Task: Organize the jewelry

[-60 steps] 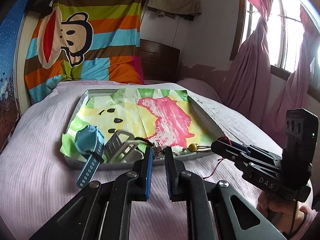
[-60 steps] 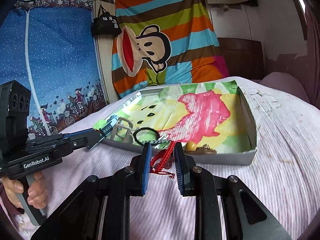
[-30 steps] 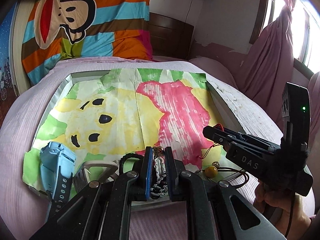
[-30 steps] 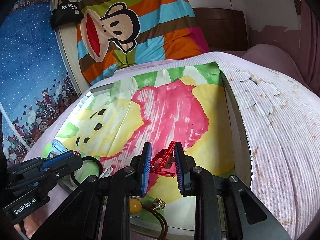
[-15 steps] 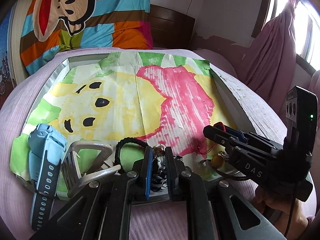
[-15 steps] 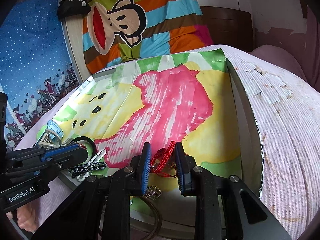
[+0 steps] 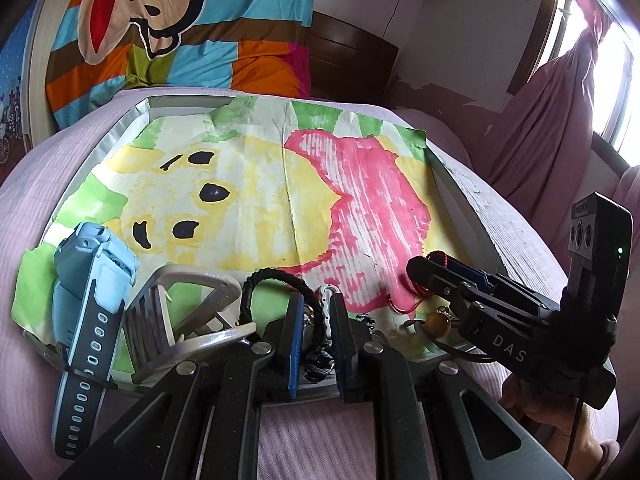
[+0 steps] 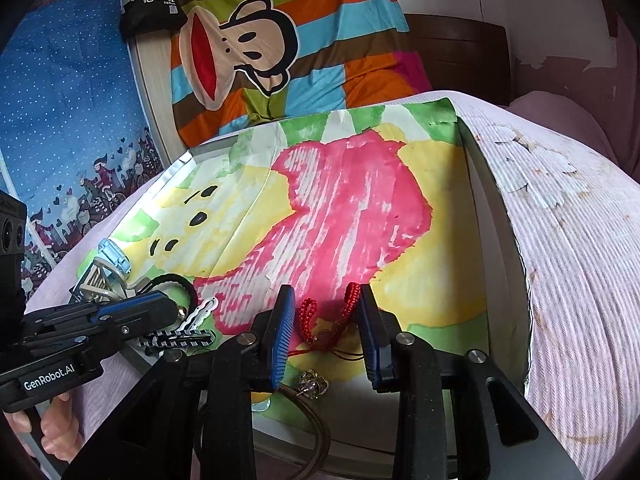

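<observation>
Bedspread w/ tray; left gripper clamping beaded bracelet, right gripper opening, red cord between.

Tray: thin metal wall, dull sheen. Its liner: creased paper, matt, streaky paint. Bedspread right of the right claw: ribbed pink cloth, worn patches. Bracelet between that claw's ridged blue pads: red braided cord. Watch left of the left claw: smooth blue plastic, matt strap.

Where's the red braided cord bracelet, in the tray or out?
In. The red braided cord bracelet lies on the tray's painted paper liner, between the opening right claw.
</observation>
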Demonstrator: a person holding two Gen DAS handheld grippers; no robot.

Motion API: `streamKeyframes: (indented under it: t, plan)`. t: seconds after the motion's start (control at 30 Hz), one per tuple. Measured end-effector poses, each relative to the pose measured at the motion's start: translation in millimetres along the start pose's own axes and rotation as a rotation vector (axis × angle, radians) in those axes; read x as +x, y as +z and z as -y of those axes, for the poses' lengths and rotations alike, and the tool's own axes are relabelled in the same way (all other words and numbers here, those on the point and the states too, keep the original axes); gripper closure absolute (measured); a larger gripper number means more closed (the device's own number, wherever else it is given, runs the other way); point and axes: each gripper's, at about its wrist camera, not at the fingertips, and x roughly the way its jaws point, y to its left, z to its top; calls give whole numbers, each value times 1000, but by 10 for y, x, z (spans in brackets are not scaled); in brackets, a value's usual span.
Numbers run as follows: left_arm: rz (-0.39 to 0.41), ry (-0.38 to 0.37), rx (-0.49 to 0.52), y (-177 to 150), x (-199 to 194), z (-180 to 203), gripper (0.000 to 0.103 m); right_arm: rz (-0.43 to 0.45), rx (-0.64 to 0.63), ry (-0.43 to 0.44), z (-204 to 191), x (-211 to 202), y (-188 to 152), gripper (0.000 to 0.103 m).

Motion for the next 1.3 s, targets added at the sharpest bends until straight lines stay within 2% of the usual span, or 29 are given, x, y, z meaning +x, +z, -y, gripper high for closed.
streamKeyframes:
  t: [0.07,0.23,0.4,0.57,0.73,0.83,0.9,1.23,1.3]
  plan:
    - [15,-21,-10,-9,-34,-10,87,28,-1,9,5,-49,-13,74]
    - [51,-52,-25,-35,-101,-6,67,68,9,19,28,-118,-31,72]
    - [65,-57,-22,-59,-127,5,64,92,1,21,25,-176,-30,65]
    - [84,-69,-30,-96,-179,-18,60,112,7,25,43,-214,-33,63]
    - [110,-72,-33,-106,-265,-22,57,144,6,24,44,-285,-51,56]
    - [137,-63,-17,-103,-338,20,49,168,15,20,52,-348,-62,52]
    - [156,-51,-1,-101,-390,55,46,183,24,11,63,-391,-70,40]
    - [238,61,43,-94,-612,84,45,246,40,2,80,-608,-132,33]
    - [251,79,40,-96,-645,78,41,257,31,-3,50,-656,-149,30]
